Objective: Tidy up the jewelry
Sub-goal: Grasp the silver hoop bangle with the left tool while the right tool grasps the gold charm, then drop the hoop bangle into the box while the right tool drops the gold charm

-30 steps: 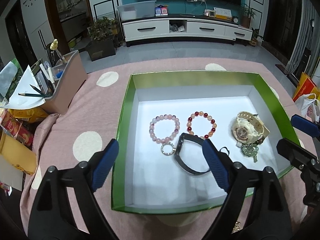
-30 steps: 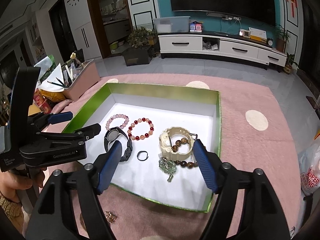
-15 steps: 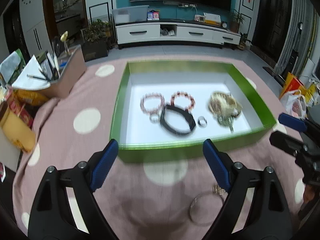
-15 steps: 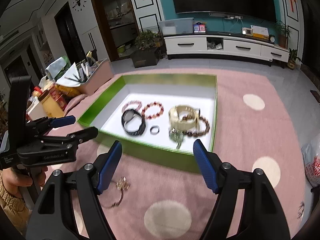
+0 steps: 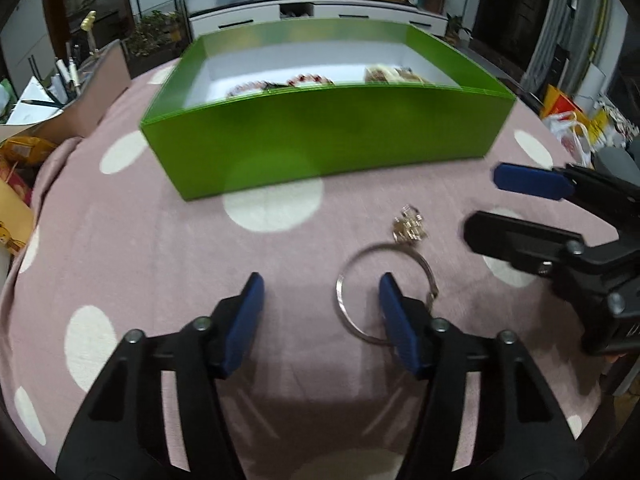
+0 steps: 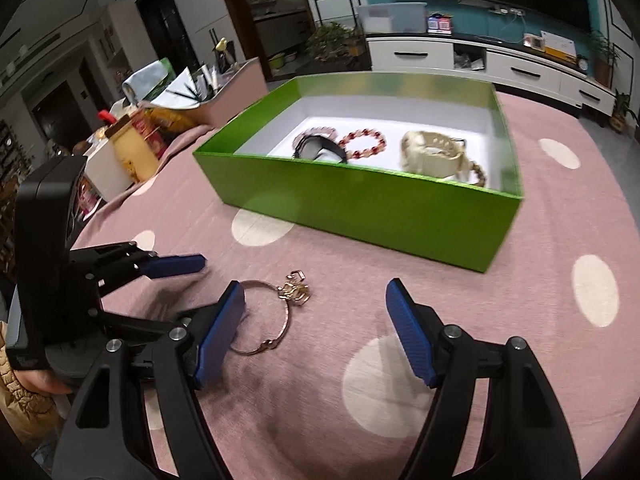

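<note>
The left gripper [image 5: 320, 300], jaws just narrowing yet empty, should straddle the bangle [image 5: 384, 288] rim beside its right finger squarely.

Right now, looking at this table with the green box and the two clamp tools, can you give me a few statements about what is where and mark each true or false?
1. The gold bangle lies on the pink cloth, outside the green box. True.
2. The green box is empty. False: it holds bead bracelets, among them a red bead bracelet, a black band and a cream watch.
3. The left gripper is clamped on the bangle. False: its jaws have just been closing, but they stand apart, with the right finger over the ring.
4. The right gripper is open and holds nothing. True.
5. The cloth is plain pink. False: it has white dots.
</note>
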A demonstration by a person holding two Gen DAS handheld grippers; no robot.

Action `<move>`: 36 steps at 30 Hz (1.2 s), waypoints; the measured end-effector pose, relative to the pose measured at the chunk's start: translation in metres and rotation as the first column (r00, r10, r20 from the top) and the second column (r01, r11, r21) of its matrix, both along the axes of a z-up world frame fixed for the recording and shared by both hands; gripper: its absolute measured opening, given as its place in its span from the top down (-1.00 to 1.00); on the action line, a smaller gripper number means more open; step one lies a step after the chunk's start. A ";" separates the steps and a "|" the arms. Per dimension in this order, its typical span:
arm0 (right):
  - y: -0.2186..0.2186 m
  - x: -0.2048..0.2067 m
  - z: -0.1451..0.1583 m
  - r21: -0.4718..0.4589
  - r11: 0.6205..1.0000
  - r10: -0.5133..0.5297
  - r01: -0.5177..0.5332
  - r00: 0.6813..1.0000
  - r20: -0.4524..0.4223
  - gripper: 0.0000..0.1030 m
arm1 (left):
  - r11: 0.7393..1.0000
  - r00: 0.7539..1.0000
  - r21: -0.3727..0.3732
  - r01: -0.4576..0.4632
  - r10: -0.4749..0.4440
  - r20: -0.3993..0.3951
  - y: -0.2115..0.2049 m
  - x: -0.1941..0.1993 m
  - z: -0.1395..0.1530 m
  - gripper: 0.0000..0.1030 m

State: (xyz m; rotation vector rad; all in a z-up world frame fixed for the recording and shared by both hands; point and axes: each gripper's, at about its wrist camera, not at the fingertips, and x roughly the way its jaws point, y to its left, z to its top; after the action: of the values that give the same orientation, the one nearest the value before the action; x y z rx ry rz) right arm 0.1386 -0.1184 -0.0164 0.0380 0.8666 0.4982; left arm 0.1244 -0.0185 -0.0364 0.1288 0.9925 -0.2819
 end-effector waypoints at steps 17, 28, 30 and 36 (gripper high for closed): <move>0.033 0.022 -0.027 -0.055 0.996 0.063 -0.066 0.997 -0.045 0.41 | 0.999 0.999 -0.019 0.026 -0.025 0.032 0.007 -0.007 -0.001 0.93; 0.025 0.015 -0.008 -0.055 0.997 0.057 -0.056 0.998 0.016 0.58 | 0.999 0.997 -0.045 -0.025 0.028 0.074 0.030 -0.001 0.025 0.93; 0.020 0.013 0.005 -0.047 0.998 0.053 -0.051 0.998 0.045 0.58 | 0.998 0.995 -0.051 -0.031 0.036 0.095 0.032 0.003 0.035 0.93; 0.003 0.014 0.040 -0.023 1.000 0.017 -0.014 0.991 0.134 0.58 | 0.995 0.984 -0.081 -0.054 0.066 0.163 0.032 0.023 0.071 0.93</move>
State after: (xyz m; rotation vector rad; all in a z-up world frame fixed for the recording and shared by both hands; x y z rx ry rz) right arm 0.1522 -0.1157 0.0233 -0.0223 0.7405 0.4999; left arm 0.1473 0.0138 0.0347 0.0517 0.8177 -0.2493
